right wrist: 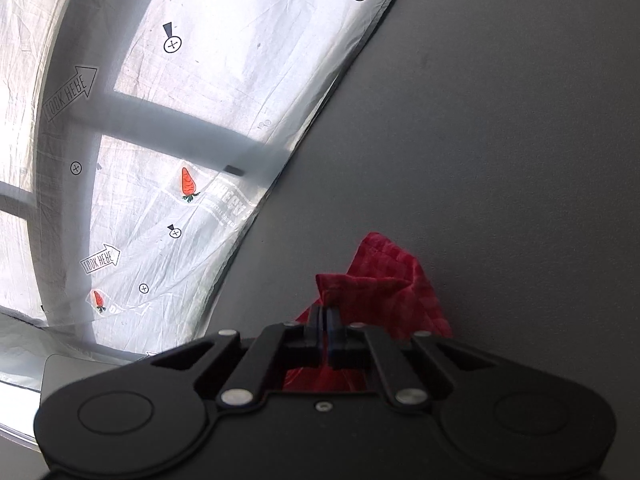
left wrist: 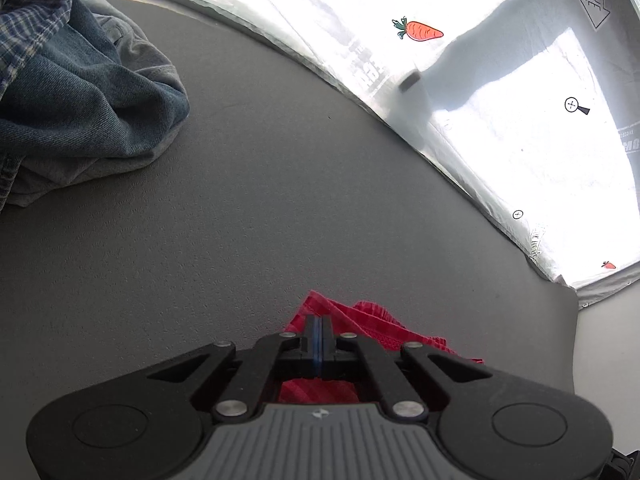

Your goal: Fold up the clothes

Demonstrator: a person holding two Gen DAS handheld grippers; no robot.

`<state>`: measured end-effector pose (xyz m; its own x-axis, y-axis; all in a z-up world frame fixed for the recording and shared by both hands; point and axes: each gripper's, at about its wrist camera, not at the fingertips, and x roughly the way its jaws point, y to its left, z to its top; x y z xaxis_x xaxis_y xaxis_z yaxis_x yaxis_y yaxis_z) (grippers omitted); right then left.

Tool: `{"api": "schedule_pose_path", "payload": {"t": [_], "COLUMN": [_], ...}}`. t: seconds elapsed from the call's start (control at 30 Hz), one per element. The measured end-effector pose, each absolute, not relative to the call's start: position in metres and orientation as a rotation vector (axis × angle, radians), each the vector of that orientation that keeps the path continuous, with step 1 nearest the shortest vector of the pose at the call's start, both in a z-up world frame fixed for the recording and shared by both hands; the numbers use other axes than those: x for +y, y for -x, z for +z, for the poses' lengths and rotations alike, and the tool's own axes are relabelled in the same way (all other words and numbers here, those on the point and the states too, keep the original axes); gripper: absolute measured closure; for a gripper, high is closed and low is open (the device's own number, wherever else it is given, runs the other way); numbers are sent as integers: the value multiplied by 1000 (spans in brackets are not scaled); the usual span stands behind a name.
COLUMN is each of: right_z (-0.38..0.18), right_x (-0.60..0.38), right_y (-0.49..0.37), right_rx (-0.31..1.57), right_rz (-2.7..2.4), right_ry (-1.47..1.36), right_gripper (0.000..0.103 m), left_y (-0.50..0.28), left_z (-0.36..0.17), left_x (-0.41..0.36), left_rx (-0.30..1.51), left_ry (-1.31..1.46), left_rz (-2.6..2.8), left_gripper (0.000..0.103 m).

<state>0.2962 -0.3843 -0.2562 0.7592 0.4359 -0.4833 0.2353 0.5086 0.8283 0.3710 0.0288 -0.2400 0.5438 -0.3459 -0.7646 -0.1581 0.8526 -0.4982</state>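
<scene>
A red, finely striped cloth (left wrist: pixel 372 324) lies crumpled on the grey table (left wrist: pixel 240 208), right at the bottom centre of the left wrist view. My left gripper (left wrist: pixel 319 318) is shut, and its tips pinch a corner of this cloth; more red fabric shows under the jaws. In the right wrist view the same red cloth (right wrist: pixel 384 280) bunches up in front of my right gripper (right wrist: pixel 325 312). That gripper is also shut on an edge of the cloth, with a fold standing up just past its tips.
A pile of blue denim and plaid clothes (left wrist: pixel 88 96) sits at the table's far left. Beyond the table edge lies a white plastic sheet (left wrist: pixel 500 80) with carrot stickers and printed marks, also seen as the sheet (right wrist: pixel 180 120) at left.
</scene>
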Motion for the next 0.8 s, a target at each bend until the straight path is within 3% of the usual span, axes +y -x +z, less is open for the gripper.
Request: {"api": "schedule_pose_path", "payload": {"t": [0.07, 0.2, 0.33, 0.4, 0.5, 0.67, 0.77, 0.8], "right_z": [-247, -232, -230, -232, -238, -243, -245, -247], "right_x": [-385, -388, -381, -371, -358, -347, -336, -330], "right_y": [-300, -300, -293, -289, -284, -288, -298, -303], "right_rx": [692, 621, 686, 751, 801, 814, 833, 850], "right_rz": [127, 128, 91, 65, 81, 114, 130, 131], "right_ry": [-1016, -970, -843, -735, -684, -723, -722, -718], "right_gripper": [101, 91, 81, 79, 72, 64, 63, 63], "left_y": [-374, -370, -365, -367, -371, -375, -375, -375], "left_z": [-236, -231, -236, -240, -242, -249, -255, -257], "left_x": [29, 23, 13, 5, -2, -7, -7, -5], "left_rx": [991, 985, 1008, 1023, 1029, 1068, 1088, 1088], "left_ry": [510, 444, 420, 390, 380, 374, 373, 390], "left_rz": [-115, -188, -231, -231, -231, -229, -208, -203], "left_gripper": [103, 103, 98, 86, 78, 82, 103, 103]}}
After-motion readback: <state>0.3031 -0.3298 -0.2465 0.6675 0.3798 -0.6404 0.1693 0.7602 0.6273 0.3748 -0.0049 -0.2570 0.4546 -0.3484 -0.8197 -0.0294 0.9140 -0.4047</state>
